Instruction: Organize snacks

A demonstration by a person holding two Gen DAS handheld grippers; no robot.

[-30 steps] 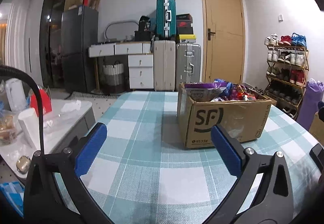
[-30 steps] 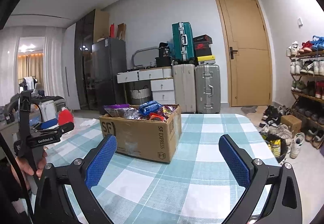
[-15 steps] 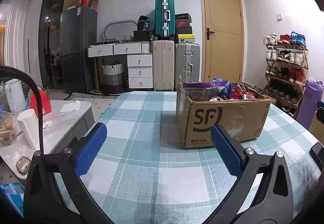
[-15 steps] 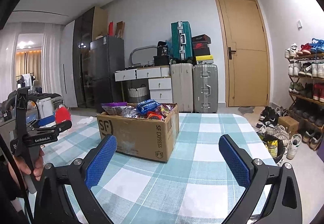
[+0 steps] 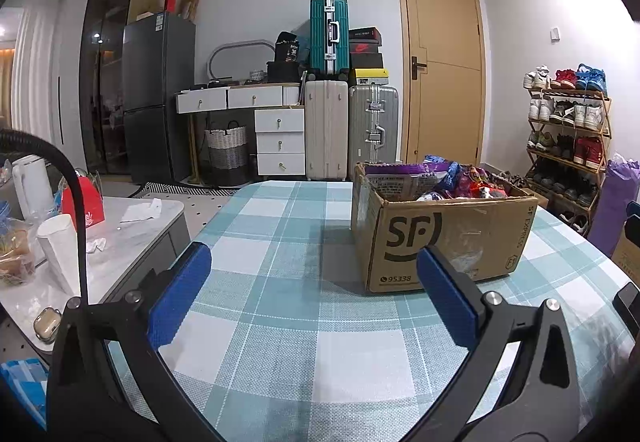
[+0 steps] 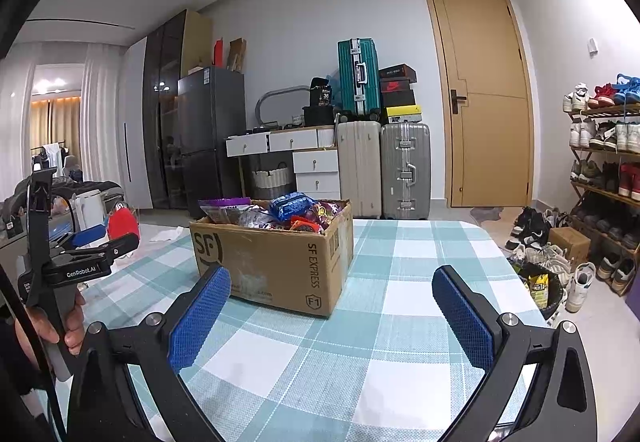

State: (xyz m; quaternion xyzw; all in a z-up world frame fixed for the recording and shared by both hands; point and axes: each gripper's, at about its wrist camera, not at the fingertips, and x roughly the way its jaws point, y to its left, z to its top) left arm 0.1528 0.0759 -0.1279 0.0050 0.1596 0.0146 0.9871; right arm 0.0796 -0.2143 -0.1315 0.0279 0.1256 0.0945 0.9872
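Note:
A brown SF cardboard box full of colourful snack packets stands on the teal checked tablecloth. My left gripper is open and empty, hovering over the cloth short of the box's left front corner. In the right wrist view the same cardboard box sits ahead and to the left, snack packets heaped in it. My right gripper is open with nothing between its blue pads, a short way in front of the box. The left gripper, held in a hand, shows at the far left.
A low white side table with a cup, kettle and red bag stands left of the table. A shoe rack and purple bag are at the right. Shoes and a small bin lie on the floor past the table's right edge.
Both views have drifted slightly; the box sits a little lower and nearer in the right wrist view. Both grippers stay open and empty.

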